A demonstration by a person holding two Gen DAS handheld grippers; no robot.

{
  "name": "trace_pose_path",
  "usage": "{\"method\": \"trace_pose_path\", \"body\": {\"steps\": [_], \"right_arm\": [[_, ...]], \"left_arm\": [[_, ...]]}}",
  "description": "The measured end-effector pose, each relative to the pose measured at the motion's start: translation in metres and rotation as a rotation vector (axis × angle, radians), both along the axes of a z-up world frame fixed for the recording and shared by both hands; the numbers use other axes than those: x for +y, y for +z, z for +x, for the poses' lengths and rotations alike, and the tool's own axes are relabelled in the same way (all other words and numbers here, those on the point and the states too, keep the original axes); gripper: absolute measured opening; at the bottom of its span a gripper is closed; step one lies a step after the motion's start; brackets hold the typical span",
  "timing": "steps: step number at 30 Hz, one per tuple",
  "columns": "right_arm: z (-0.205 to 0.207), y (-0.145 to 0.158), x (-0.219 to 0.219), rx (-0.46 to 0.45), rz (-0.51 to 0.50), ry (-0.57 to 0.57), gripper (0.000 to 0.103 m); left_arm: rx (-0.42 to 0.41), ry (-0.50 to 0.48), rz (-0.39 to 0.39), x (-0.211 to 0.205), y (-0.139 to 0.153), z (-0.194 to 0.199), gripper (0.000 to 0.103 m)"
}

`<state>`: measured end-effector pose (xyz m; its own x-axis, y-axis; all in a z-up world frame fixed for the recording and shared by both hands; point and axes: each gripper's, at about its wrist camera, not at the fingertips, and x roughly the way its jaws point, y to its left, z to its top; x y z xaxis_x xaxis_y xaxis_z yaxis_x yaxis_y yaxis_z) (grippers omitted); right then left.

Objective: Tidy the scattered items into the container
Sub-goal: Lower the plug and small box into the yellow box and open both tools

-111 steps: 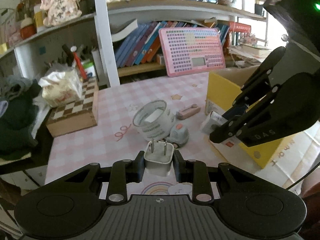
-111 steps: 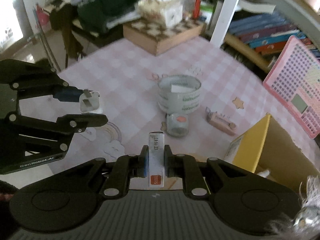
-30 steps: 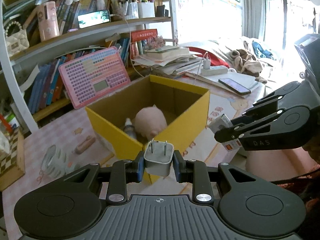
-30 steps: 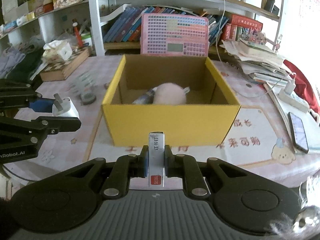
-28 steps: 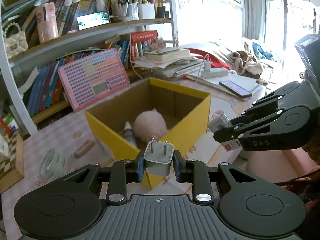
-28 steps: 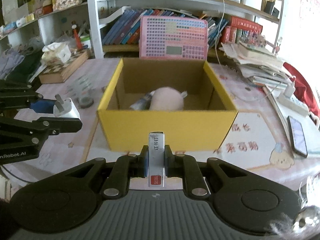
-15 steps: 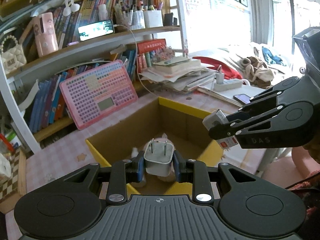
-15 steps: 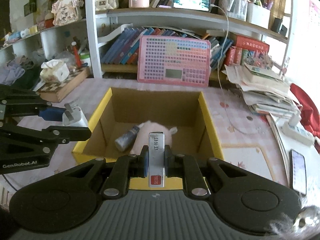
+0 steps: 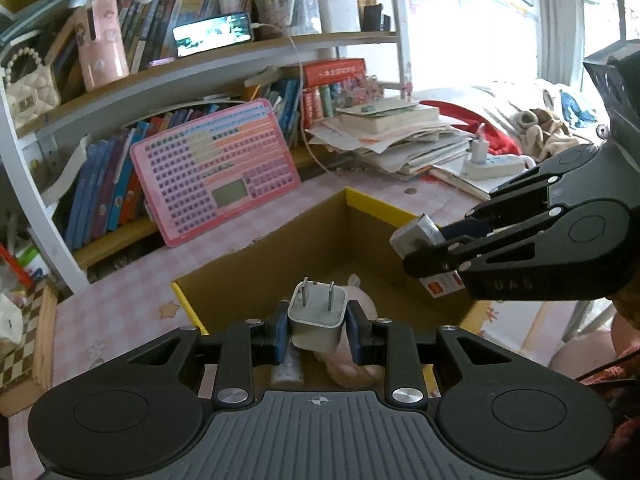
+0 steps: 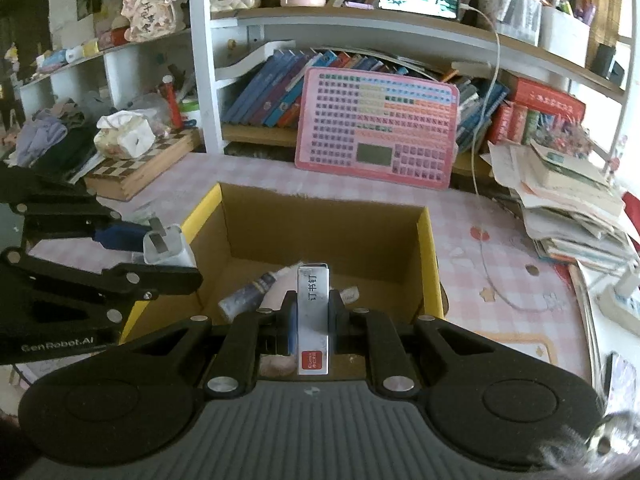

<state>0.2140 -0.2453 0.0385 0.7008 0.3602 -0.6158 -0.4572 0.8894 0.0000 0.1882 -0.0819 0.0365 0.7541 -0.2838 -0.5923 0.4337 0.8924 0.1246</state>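
Both clenched: left gripper (image 9: 317,330) on charger (image 9: 317,316), right gripper (image 10: 313,316) on staple box (image 10: 313,316); only right view shows bottle (image 10: 250,294) in box (image 10: 430,248).

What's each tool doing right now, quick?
Left tool: closed on the white charger plug.
Right tool: closed on the small staple box.

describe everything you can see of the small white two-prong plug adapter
The small white two-prong plug adapter is a rounded, glossy plastic cube with two flat metal prongs pointing up and away. The left gripper is shut on its sides, blue pads pressing it. It hangs above the yellow cardboard box, touching nothing else.
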Motion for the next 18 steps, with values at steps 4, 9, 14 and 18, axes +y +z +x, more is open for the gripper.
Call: {"method": "trace_pose_path", "body": {"steps": [4,9,14,18], "right_arm": [[0.020,-0.002,0.000,-0.005,-0.021,0.016,0.014],[0.048,-0.022,0.002,0.052,-0.090,0.037,0.014],[0.070,-0.043,0.009,0.109,-0.185,0.098,0.014],[0.084,-0.056,0.021,0.120,-0.283,0.170,0.014]], "left_arm": [[0.011,0.027,0.008,-0.001,-0.006,0.013,0.027],[0.052,0.053,0.034,-0.004,-0.019,0.031,0.027],[0.080,0.047,0.072,-0.007,-0.029,0.052,0.027],[0.088,0.017,0.120,-0.012,-0.035,0.073,0.027]]}}
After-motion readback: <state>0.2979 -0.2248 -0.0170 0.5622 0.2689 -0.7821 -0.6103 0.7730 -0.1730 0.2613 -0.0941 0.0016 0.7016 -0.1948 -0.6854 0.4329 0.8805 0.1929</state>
